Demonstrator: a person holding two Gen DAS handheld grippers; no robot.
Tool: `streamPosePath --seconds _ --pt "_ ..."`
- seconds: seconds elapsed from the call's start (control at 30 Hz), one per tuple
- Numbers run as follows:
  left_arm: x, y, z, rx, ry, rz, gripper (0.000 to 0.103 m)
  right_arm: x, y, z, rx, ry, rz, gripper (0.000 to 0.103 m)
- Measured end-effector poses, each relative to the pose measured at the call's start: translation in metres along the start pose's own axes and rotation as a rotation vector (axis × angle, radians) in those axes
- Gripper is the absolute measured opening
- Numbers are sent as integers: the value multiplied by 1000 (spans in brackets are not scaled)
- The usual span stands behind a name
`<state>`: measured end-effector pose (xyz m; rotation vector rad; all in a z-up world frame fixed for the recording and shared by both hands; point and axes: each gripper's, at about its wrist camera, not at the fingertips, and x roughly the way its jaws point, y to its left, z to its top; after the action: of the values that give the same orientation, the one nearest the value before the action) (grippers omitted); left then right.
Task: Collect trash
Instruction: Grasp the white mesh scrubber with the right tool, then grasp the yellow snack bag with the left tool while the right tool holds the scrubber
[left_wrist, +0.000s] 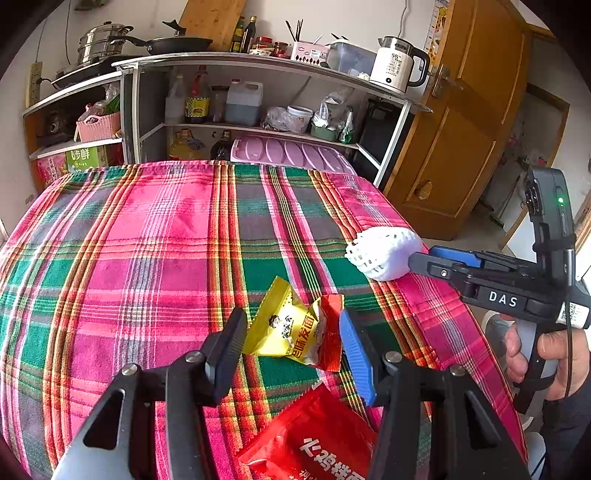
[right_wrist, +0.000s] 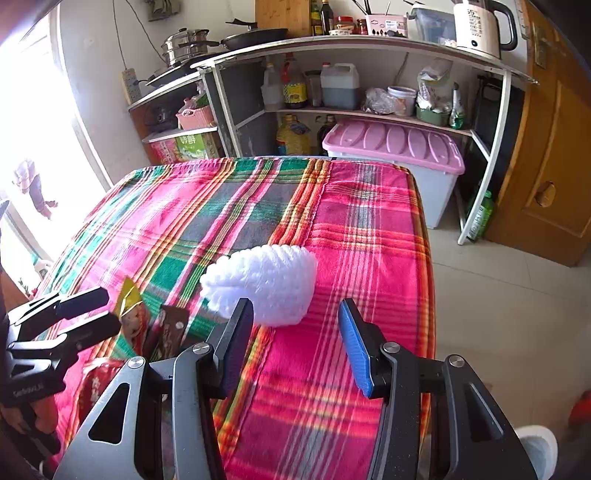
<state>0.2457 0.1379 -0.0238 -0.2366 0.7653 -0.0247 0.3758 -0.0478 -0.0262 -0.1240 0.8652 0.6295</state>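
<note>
A yellow and red snack wrapper (left_wrist: 291, 328) lies on the plaid tablecloth (left_wrist: 147, 240), between the fingers of my left gripper (left_wrist: 293, 343), which is open around it without pressing. A red snack packet (left_wrist: 314, 443) lies nearer, under that gripper. A white foam fruit net (right_wrist: 266, 284) rests near the table's right edge, just ahead of my right gripper (right_wrist: 295, 332), which is open with its left fingertip close to the net. In the left wrist view the right gripper (left_wrist: 421, 258) points at the foam net (left_wrist: 384, 254). The right wrist view shows the left gripper (right_wrist: 110, 310) beside the yellow wrapper (right_wrist: 127, 299).
The table's right edge (right_wrist: 424, 277) drops to a tiled floor. Behind the table stands a shelf unit (left_wrist: 258, 59) with bottles, pans and a kettle (left_wrist: 395, 66). A pink-lidded bin (right_wrist: 395, 144) sits under it, and a wooden door (left_wrist: 461, 129) is at the right.
</note>
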Motion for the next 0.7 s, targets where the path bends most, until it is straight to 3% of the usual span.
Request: streamPosePath --seconds 0.17,0.2,0.23,0.3,0.53,0.7 --pt "10 0 -3 -2 26 -9 55 14 -4 7 9 12 34 49" --pt "11 0 -3 -3 28 -9 55 15 -4 8 5 14 47 46" --pt "12 -2 -4 -3 29 -10 55 16 -3 9 -1 13 60 34" --pt "13 -2 -5 -6 35 -16 55 18 2 9 -17 14 63 22" --pt "13 -2 -7 -19 37 -30 54 14 10 6 -38 0 71 11" --pt "13 -9 -7 7 33 -42 36 6 11 2 -26 -11 73 10"
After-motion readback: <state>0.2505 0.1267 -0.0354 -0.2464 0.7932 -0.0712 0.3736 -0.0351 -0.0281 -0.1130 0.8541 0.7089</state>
